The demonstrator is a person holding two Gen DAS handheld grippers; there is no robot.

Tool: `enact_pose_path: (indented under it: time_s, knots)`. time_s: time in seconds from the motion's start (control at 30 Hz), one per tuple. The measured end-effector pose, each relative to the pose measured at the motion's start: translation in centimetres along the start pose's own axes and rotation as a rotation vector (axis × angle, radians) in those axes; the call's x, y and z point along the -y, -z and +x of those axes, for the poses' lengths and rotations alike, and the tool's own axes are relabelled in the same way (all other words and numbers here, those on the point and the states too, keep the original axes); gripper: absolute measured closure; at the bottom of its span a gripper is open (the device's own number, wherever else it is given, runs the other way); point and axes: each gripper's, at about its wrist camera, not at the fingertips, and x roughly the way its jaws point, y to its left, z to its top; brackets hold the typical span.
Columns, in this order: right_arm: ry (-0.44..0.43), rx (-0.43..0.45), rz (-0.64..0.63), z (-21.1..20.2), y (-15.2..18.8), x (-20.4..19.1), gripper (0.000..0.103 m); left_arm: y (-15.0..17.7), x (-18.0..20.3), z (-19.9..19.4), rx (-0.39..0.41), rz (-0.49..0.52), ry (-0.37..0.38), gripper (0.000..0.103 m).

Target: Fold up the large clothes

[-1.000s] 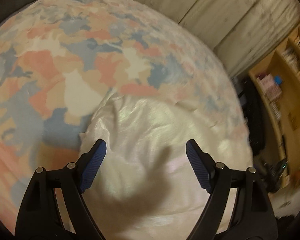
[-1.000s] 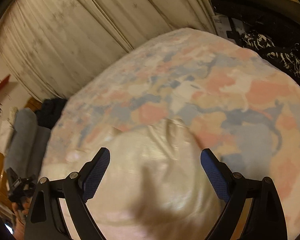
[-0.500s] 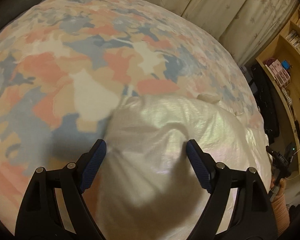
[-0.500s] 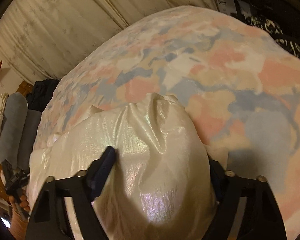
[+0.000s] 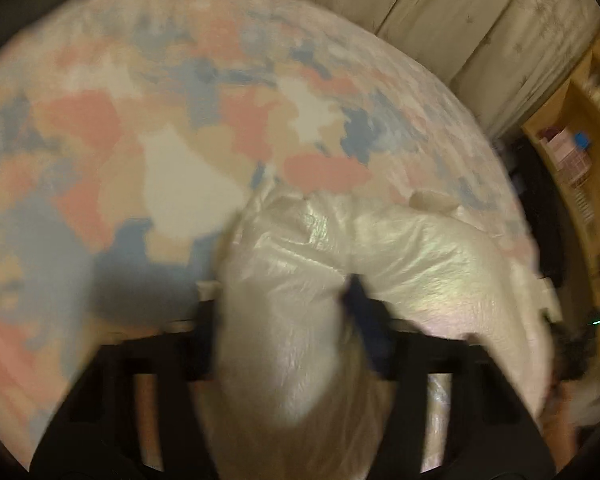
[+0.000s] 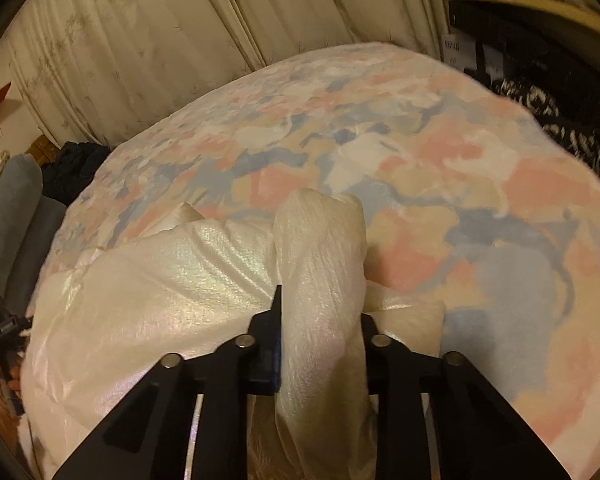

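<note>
Patchwork bedspread (image 6: 480,208) beneath pearly garment (image 6: 160,280), both tongs (image 5: 284,308) (image 6: 320,312) now clamped on it, no longer apart.

Cream garment (image 6: 172,280), shiny, faintly iridescent, finely crinkled. Lies heaped and rumpled on the bed, not spread flat. One bunched fold rises as a thick ridge between the right tool's (image 6: 320,304) fingers, pinched there; the bulk spreads off to that tool's left. Left-wrist view blurred: another gathered fold of the garment (image 5: 420,248) sits between the left tool's (image 5: 280,308) fingers.
</note>
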Motion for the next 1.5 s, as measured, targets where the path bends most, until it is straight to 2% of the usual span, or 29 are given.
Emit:
enact_pose_path:
  time_s: [0.03,0.07,0.17,0.23,0.27,0.4,0.53,0.87,0.97,1.0,1.03,1.07,1.1,1.13,1.33,1.5]
  knots:
    - [0.018,0.016,-0.017,-0.5,-0.1,-0.5,0.089,0.0,1.1,-0.7,0.024,0.031,-0.03,0.085]
    - [0.03,0.042,-0.027,-1.3,-0.2,-0.9,0.089,-0.1,1.9,-1.2,0.044,0.043,-0.06,0.089]
    - [0.029,0.141,0.001,-3.8,-1.3,-1.4,0.09,-0.7,4.0,-3.2,0.126,0.061,-0.129,0.092]
    - [0.066,0.172,0.015,-4.4,-1.8,-1.7,0.09,-1.2,5.1,-3.4,0.153,0.075,-0.17,0.092]
    - [0.098,0.16,0.017,-4.0,-2.0,-1.8,0.09,-1.3,5.5,-3.0,0.154,0.08,-0.194,0.092]
    - [0.209,0.009,0.01,0.3,-0.7,-1.6,0.09,-0.5,5.9,0.6,0.106,0.091,-0.288,0.09]
    - [0.244,0.014,0.018,1.3,0.2,-1.4,0.089,0.3,6.1,2.6,0.116,0.107,-0.34,0.088]
    - [0.23,0.008,0.052,2.7,1.3,-0.3,0.087,0.7,4.7,4.4,0.116,0.073,-0.323,0.081]
    - [0.222,0.001,0.066,3.0,1.0,0.3,0.082,0.7,4.5,4.5,0.113,0.067,-0.329,0.076]
    - [0.221,-0.004,0.071,3.0,1.0,0.4,0.075,0.6,4.4,4.4,0.113,0.064,-0.329,0.076]
    - [0.225,-0.01,0.078,3.0,0.9,0.5,0.063,0.6,4.3,4.3,0.112,0.063,-0.325,0.076]
    - [0.247,-0.012,0.089,2.9,0.8,0.6,0.057,0.5,4.3,4.2,0.112,0.062,-0.325,0.074]
    - [0.266,-0.015,0.102,2.7,0.6,0.9,0.045,0.4,4.3,4.0,0.112,0.062,-0.326,0.073]
    - [0.276,-0.018,0.114,2.4,0.4,1.1,0.039,0.4,4.3,3.8,0.112,0.067,-0.328,0.072]
    - [0.299,0.022,0.091,-0.6,-0.4,0.2,0.038,0.2,5.5,1.0,0.129,0.128,-0.332,0.07]
    - [0.251,0.128,0.005,-4.9,-1.2,-4.6,0.038,0.3,7.9,-3.2,0.206,0.131,-0.277,0.07]
